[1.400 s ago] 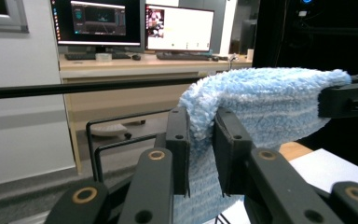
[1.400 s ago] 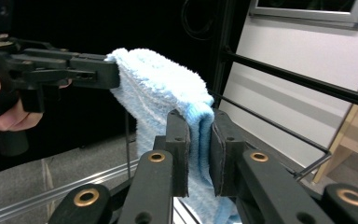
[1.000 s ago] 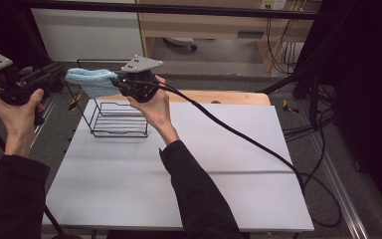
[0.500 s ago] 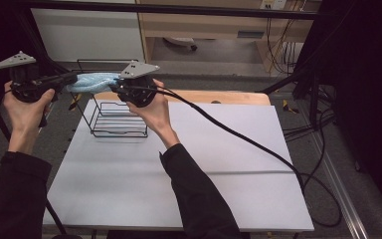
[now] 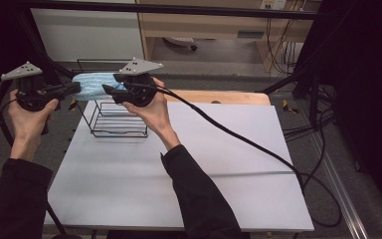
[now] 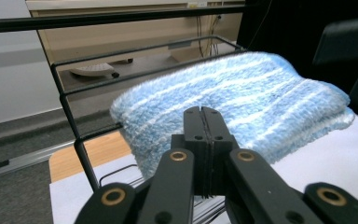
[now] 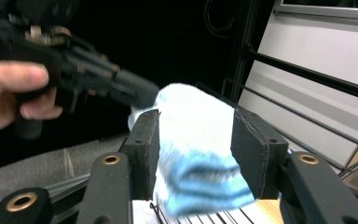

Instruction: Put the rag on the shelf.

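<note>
My left gripper (image 5: 74, 88) has swung in from the far left since a second ago, so now its tip sits right at the left end of the blue towel (image 5: 93, 84), where before it was well off to the side. The right gripper (image 5: 110, 90) has barely shifted.

Pose-wise: my left forearm comes up from the bottom left corner, wrist bent, hand wrapped round the handle with the gripper pointing right, roughly level. My right arm reaches diagonally up across the white table (image 5: 219, 174), palm under the handle, gripper pointing left, so the two tools face each other nose to nose over the wire rack (image 5: 114, 119).

The towel is folded, fluffy, light blue with paler stripes, held up in the air above the rack at the table's far left corner, not resting on the wires as far as I can see. In the right gripper view the pads (image 7: 144, 140) are clamped on either side of the towel (image 7: 196, 149), squeezing the fold. In the left gripper view my jaws are pressed flat together with nothing between them, the towel (image 6: 233, 107) just beyond the tip.

No readable labels or writing anywhere on the towel, the rack (image 6: 79, 140) or the tools.
</note>
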The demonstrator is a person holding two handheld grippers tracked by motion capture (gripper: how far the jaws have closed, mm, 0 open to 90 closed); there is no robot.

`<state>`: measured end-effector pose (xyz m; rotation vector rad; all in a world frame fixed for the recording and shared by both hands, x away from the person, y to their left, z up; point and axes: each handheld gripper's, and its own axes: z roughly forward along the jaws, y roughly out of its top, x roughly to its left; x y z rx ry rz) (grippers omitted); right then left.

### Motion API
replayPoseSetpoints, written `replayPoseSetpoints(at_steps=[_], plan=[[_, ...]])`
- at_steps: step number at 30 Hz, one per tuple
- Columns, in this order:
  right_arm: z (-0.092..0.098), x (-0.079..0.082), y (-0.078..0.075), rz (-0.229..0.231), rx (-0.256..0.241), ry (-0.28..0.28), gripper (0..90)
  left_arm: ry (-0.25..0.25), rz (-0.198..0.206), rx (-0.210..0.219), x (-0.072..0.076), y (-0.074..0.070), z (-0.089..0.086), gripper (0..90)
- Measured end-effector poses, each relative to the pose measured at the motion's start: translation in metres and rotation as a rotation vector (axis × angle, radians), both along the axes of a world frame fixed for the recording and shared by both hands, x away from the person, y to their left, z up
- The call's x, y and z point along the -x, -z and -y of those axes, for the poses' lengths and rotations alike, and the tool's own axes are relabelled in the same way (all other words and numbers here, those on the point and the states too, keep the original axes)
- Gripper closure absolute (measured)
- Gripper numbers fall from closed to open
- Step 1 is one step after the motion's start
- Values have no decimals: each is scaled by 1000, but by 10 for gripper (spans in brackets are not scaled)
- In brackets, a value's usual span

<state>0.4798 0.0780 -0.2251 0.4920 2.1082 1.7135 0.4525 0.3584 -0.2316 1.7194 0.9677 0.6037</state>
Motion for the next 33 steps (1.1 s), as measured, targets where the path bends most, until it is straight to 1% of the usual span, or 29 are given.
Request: replayPoseSetpoints(at_steps=[1, 2, 4, 5, 8, 11, 12, 14, 20, 25, 26, 30, 33], plan=[[1, -1, -2, -4, -8, 0, 545, 1, 0, -3, 0, 2, 0, 896], [2, -1, -3, -12, -14, -2, 585, 3, 2, -5, 0, 3, 0, 895], [2, -2, -3, -48, -14, -14, 671, 6, 6, -9, 0, 6, 0, 895], [1, -3, -1, -71, -3, -27, 727, 7, 6, -7, 1, 7, 0, 895], [-3, -3, 6, -123, 45, -47, 825, 8, 7, -9, 2, 10, -1, 895], [-7, -5, 14, -154, 94, -40, 885, 10, 7, -17, 5, 13, -2, 895], [-8, -5, 17, -163, 107, -34, 896, 11, 7, -19, 6, 14, -2, 894], [-9, -7, 20, -160, 134, -18, 900, 14, 9, -18, 8, 17, -4, 894], [-11, -10, 26, -117, 171, 36, 896, 15, -7, -21, 8, 30, -7, 894], [-13, -13, 30, -99, 170, 52, 896, -2, -8, -14, 3, 37, -5, 894], [-13, -13, 32, -102, 164, 53, 895, -7, -8, -17, 1, 38, -4, 895], [-7, -19, 39, -136, 134, 59, 894, -31, -15, -23, -6, 41, 0, 895], [-6, -19, 41, -137, 125, 55, 894, -36, -12, -16, -7, 42, 1, 895]])
